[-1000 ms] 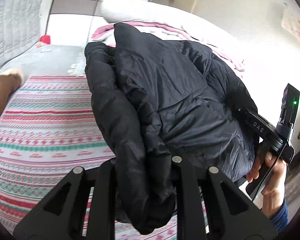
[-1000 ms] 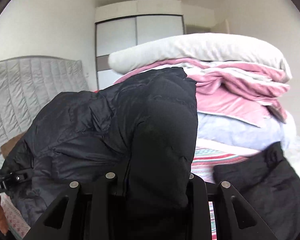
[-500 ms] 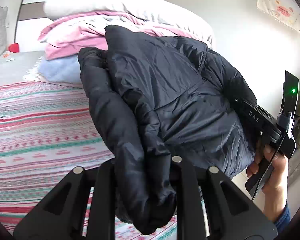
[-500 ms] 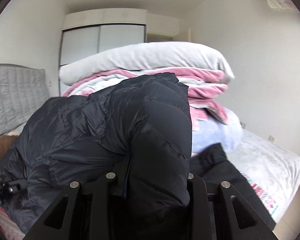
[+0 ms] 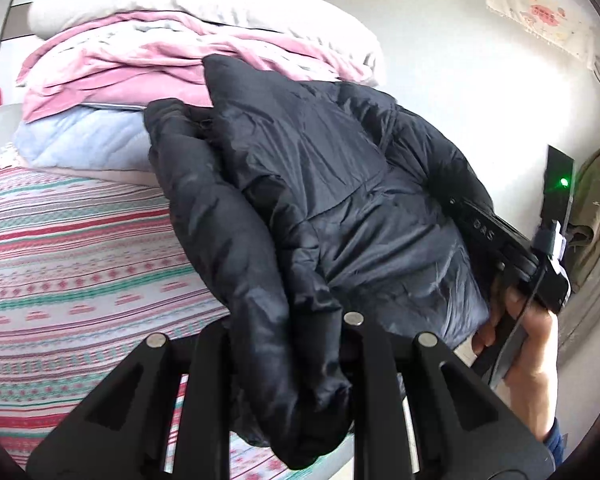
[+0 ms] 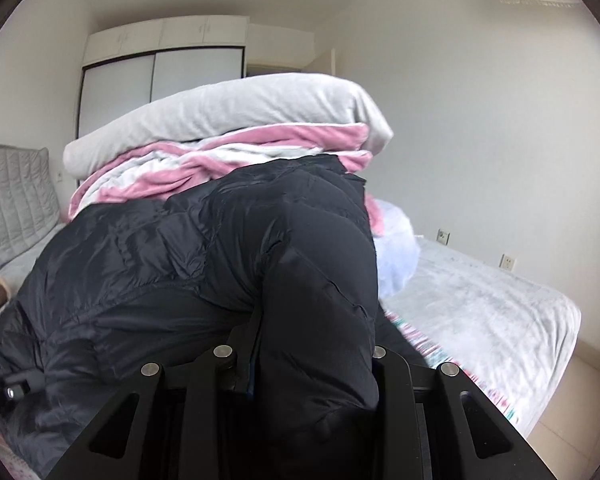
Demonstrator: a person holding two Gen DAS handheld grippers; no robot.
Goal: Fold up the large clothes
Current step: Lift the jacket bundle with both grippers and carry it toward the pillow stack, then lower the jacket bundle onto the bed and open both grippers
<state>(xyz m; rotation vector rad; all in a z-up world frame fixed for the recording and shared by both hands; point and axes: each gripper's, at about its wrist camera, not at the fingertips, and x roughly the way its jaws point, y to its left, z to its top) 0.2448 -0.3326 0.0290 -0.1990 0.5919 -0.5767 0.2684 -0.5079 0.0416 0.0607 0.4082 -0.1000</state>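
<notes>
Above the bed (image 5: 72,248), the black puffer jacket (image 5: 340,184) hangs bunched and folded over between both tongs, not yet laid down. Free striped sheet lies left; the stacked bedding (image 6: 228,136) crowds the far side. Left tongs (image 5: 288,364) and right tongs (image 6: 304,364) each pinch jacket.

Stacked quilts (image 6: 228,128) on striped bedsheet (image 5: 68,264); wardrobe (image 6: 160,76), perhaps.
</notes>
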